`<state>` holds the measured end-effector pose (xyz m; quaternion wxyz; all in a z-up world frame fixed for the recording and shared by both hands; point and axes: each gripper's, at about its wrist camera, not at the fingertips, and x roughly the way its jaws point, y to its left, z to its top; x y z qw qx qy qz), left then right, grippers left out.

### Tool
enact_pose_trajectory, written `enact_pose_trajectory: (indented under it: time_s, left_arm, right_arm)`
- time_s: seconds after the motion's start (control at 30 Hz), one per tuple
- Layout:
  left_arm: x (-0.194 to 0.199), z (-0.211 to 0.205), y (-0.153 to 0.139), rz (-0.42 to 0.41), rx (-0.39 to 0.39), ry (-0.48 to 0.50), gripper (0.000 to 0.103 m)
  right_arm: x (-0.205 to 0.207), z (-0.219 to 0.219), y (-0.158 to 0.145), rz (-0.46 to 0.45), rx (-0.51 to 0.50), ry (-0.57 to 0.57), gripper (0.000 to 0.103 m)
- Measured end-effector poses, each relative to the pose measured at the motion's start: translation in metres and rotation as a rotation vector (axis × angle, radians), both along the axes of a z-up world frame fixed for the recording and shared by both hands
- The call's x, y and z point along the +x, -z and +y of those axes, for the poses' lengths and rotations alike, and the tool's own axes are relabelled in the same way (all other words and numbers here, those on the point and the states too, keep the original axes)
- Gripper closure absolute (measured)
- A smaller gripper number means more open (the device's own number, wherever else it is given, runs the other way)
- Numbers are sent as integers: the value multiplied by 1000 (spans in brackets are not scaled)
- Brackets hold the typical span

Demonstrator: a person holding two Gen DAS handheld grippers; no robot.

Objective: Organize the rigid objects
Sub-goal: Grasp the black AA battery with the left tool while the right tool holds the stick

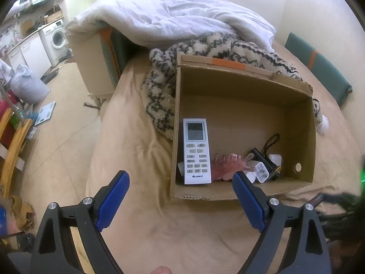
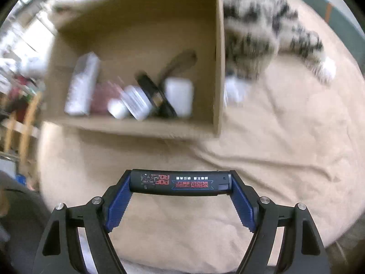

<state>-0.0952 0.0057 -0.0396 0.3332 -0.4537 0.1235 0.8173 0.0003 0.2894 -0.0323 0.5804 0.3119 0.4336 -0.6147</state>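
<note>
Right gripper: the right gripper point(image 2: 180, 182) is clamped end to end on a black lighter point(image 2: 180, 183), held crosswise between the blue pads above the tan bedsheet point(image 2: 273, 182).
Left gripper: the left gripper point(image 1: 181, 183) has its jaws spread wide, holding nothing, above the sheet just short of the box's near wall.
Cardboard box: an open cardboard box point(image 1: 246, 86) sits on the bed beyond both tools.
Box contents: along the near wall lie a white remote control point(image 1: 196, 151), a pink toy point(image 1: 228, 163), a white charger plug point(image 1: 262, 171), a black strapped gadget point(image 1: 265, 157) and a white case point(image 1: 275, 159).
Right view: blurred; the same items show only as smears.
Behind the box: a patterned knit blanket point(image 1: 159, 86), touching the box's far side, then a white duvet point(image 1: 171, 16).
Far left: a washing machine point(image 1: 57, 37) stands across the room.
</note>
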Motion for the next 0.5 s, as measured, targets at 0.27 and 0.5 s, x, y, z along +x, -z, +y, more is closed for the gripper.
enact_pose_trajectory:
  time_s: [0.27,0.5]
  left_arm:
    - [14,11,13,30,-44,42,13]
    - [46,19,37,-128,-100,97,13]
  right_arm:
    - [17,-17,-62,-68,-337,-135,17]
    - [-8,-29,-71,-181,-403,-79,17]
